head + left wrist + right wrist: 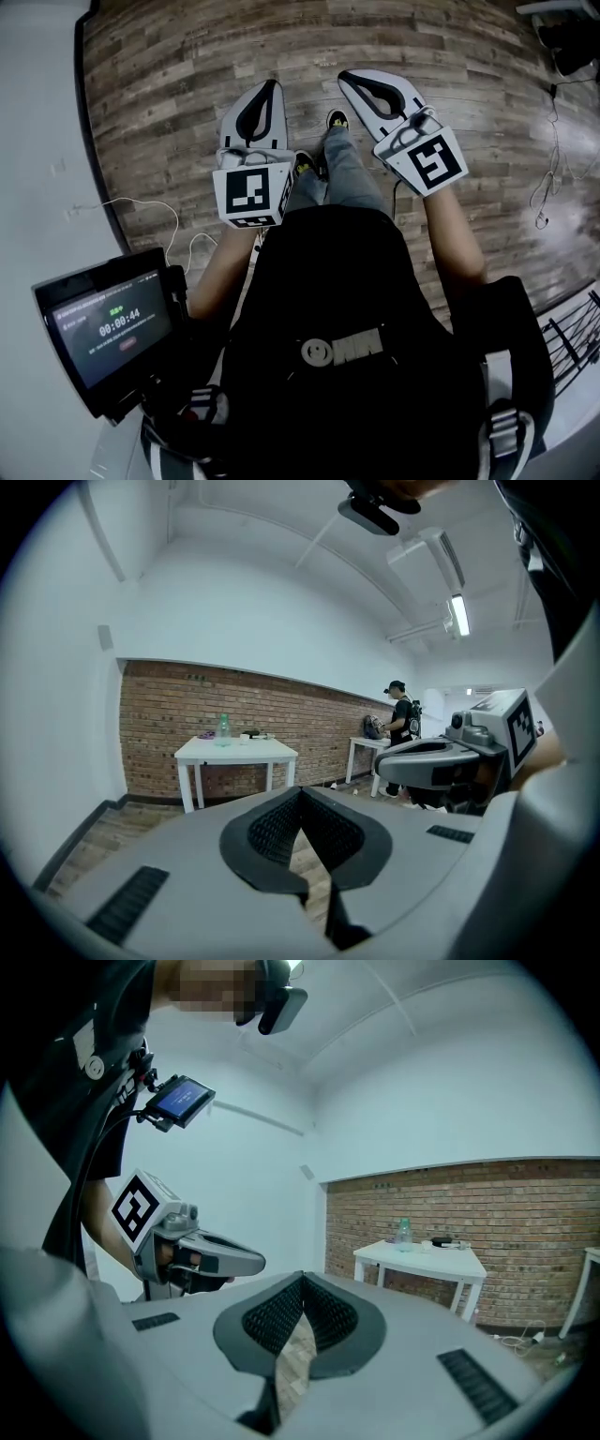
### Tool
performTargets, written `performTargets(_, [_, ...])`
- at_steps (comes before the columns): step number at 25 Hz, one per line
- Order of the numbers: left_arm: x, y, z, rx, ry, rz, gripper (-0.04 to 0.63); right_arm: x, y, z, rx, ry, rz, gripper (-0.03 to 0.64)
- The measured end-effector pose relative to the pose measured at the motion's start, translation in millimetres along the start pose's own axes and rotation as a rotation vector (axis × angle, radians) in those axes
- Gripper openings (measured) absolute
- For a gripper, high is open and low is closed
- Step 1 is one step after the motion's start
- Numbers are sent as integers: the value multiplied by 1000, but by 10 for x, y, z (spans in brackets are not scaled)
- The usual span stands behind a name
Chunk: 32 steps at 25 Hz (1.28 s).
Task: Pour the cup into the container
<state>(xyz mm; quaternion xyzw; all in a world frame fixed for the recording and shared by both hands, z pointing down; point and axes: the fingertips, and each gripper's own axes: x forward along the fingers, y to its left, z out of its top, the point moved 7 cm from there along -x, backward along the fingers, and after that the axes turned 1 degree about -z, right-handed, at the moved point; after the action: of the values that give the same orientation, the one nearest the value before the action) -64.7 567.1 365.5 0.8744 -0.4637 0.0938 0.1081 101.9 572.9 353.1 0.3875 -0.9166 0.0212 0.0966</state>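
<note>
Both grippers hang in the air over a wooden floor, far from the task's objects. My left gripper is shut with nothing between its pads, and so is my right gripper. In the left gripper view the left gripper points at a distant white table carrying a clear bottle and small items too tiny to tell apart. The right gripper view shows the right gripper facing the same table and bottle. No cup or container can be made out.
A small screen is mounted at my lower left. Cables lie on the floor at the right. A white wall runs along the left. Another person stands by a second table along the brick wall.
</note>
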Motion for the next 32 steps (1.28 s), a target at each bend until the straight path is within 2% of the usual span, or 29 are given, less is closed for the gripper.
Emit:
performTargets(7, [-294, -163, -57, -8, -3, -11, -2, -237, 283, -30, 25, 11, -3, 6])
performTargets(19, [-640, -615, -182, -13, -11, 35, -2, -644, 566, -92, 54, -18, 43, 6])
performTargets(26, [-888, -1316, -209, 2, -23, 87, -2, -1338, 635, -120, 76, -77, 80, 6])
performTargets(32, [-1158, -2046, -319, 10, -32, 95, -2, -2064, 736, -250, 96, -103, 71, 6])
